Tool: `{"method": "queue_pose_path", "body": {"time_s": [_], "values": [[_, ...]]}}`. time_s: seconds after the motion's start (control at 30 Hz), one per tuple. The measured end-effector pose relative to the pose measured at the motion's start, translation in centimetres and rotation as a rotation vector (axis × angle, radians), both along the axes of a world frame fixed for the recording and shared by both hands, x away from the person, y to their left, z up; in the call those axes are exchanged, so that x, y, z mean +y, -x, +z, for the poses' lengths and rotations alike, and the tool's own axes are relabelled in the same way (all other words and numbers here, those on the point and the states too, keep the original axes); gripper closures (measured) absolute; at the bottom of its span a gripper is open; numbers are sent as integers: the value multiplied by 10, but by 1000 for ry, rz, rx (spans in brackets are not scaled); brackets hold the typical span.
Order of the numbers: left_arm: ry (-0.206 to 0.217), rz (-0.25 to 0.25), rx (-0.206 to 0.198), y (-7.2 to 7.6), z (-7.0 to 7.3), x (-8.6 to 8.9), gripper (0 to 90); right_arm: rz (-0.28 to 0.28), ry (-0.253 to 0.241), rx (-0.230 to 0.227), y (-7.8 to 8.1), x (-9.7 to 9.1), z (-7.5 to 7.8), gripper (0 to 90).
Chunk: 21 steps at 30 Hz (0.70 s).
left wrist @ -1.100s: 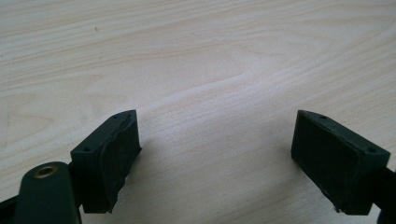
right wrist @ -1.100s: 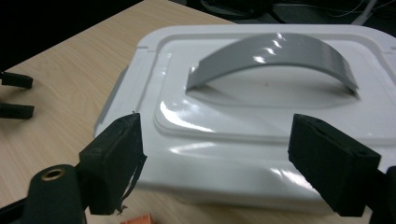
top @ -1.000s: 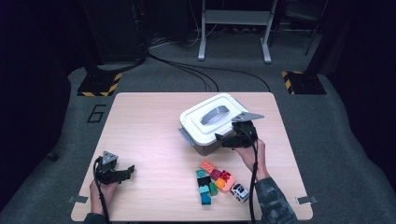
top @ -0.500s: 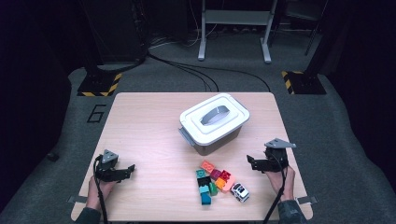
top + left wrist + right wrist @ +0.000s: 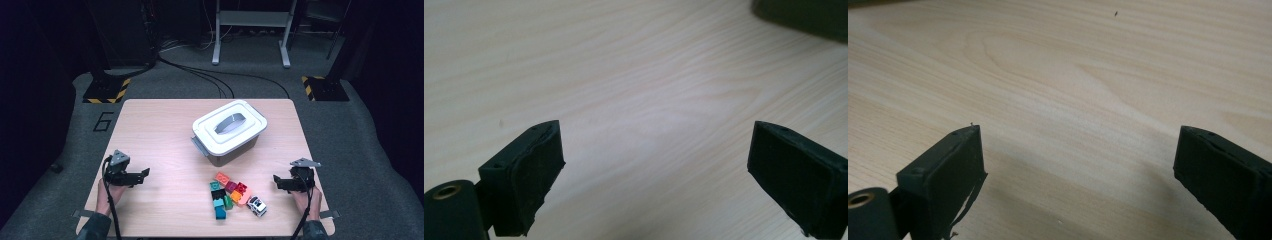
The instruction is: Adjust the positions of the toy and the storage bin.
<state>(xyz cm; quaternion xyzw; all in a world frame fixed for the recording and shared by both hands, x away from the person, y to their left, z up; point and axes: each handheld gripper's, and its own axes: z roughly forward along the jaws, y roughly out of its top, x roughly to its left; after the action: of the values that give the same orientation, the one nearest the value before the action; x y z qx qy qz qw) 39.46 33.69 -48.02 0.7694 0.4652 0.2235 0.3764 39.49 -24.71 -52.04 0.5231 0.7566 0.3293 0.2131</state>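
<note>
Left gripper (image 5: 142, 173) sits near the front left corner of the counter (image 5: 150, 130), jaws pointing toward the middle. Its jaws stand spread, having just been opening, and in the left gripper view I see nothing but bare wood between them (image 5: 654, 165). A dark edge shows at the top right of that view; I cannot tell what it is.

Right gripper (image 5: 276, 181) sits near the front right corner, jaws pointing inward toward the toys. Jaws spread wide here too, nothing between them in the right gripper view (image 5: 1078, 170), only wood grain.

Box (image 5: 227, 150), grey with a white lid (image 5: 230, 127) closed on top, stands a little right of the counter's centre, turned at a slant to the edges. Both grippers are well apart from it.

Pile of toy blocks (image 5: 227, 192) lies between the box and the front edge: orange, red, pink, green and teal pieces bunched together. A small white toy car (image 5: 256, 205) lies just beside the pile on its right, nearer the front edge. The right gripper is near the car, not touching.
</note>
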Motion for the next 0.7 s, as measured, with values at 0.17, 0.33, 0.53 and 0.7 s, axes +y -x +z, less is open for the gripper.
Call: {"method": "queue_pose_path", "body": {"time_s": [0.17,0.33,0.53,0.7], "values": [[10,-94,-44,-16,25,-28,85,-13,25,-24,4,1,-7,64],[20,-147,-51,-27,41,-48,85,-13,29,-23,3,0,-8,49],[7,-233,-74,-50,68,-90,89,-19,28,-19,3,0,-8,37],[16,-261,-86,-63,81,-115,79,-15,25,-17,2,0,-8,37]]}}
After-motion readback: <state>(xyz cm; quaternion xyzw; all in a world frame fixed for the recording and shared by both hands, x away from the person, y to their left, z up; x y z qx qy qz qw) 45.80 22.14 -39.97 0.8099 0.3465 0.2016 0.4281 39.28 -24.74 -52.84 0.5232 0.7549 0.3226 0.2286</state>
